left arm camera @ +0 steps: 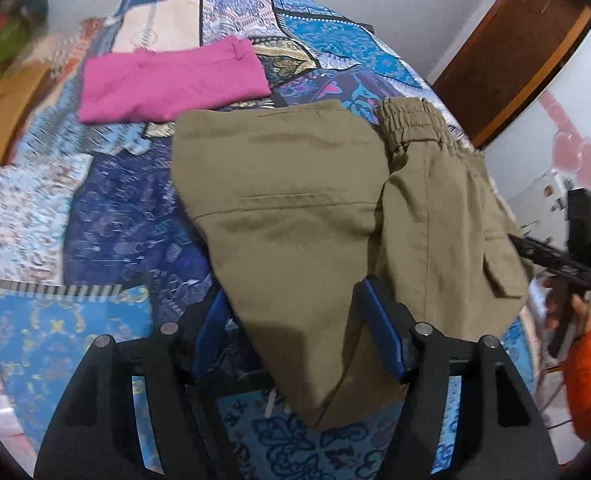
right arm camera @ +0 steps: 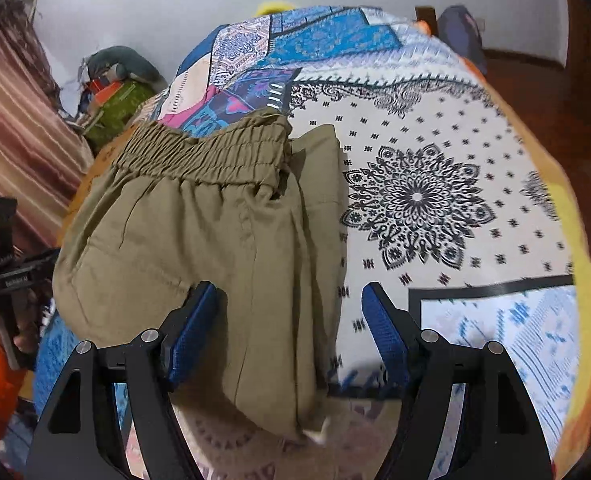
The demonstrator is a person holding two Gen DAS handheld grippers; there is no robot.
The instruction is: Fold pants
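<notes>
Khaki pants (left arm camera: 295, 208) lie folded on the patterned bedspread (left arm camera: 107, 208), with the elastic waistband (left arm camera: 411, 120) at the far right. My left gripper (left arm camera: 295, 332) is open, its blue fingers (left arm camera: 383, 332) straddling the pants' near edge. In the right wrist view the same pants (right arm camera: 199, 248) show with the waistband (right arm camera: 203, 156) on top. My right gripper (right arm camera: 291, 332) is open over the pants' right edge, holding nothing. The right gripper also shows at the right edge of the left wrist view (left arm camera: 567, 264).
Folded pink pants (left arm camera: 167, 80) lie further back on the bed. A white mandala-print patch (right arm camera: 415, 200) of bedspread lies right of the khaki pants. A pile of clothes (right arm camera: 115, 92) sits by the wall. A wooden door frame (left arm camera: 507, 60) stands at right.
</notes>
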